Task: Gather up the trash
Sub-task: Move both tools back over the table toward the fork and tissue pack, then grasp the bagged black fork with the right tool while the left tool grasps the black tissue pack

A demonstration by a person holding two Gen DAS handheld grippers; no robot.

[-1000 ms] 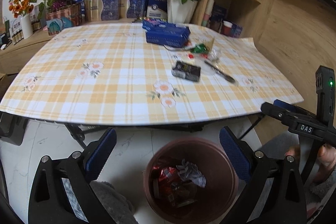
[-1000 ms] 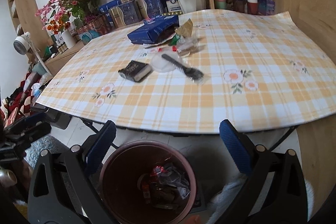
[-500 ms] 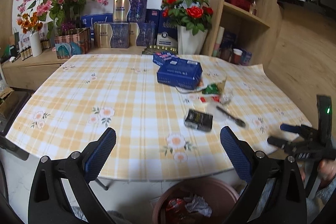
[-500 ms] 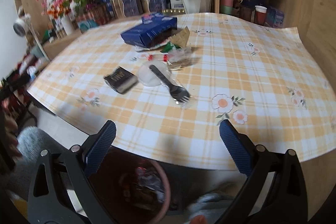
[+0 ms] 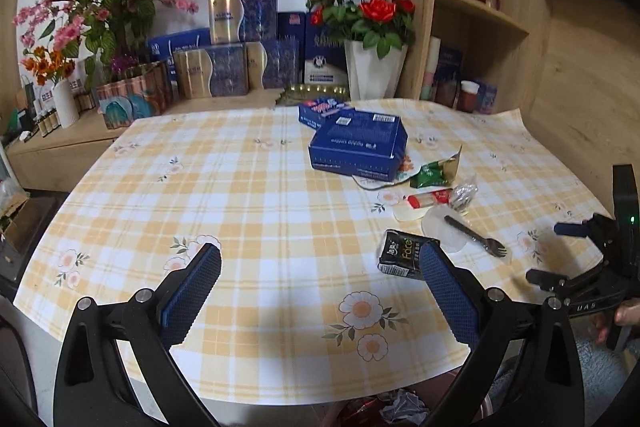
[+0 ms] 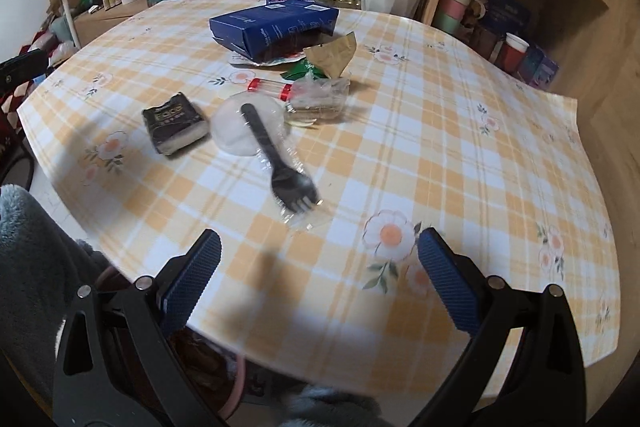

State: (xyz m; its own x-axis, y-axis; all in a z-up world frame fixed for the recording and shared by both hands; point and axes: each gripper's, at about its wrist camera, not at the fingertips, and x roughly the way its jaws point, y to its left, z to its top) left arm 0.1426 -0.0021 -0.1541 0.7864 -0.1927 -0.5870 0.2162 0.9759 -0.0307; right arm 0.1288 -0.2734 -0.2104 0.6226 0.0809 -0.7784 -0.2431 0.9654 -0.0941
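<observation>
Left claw [image 5: 320,291], right claw [image 6: 318,269] both agape, empty; risen from bin [image 5: 384,411] to above table [image 5: 260,187]

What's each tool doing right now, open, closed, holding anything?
Left tool: open, holding nothing, above the table.
Right tool: open, holding nothing, pointed toward the black fork.
</observation>
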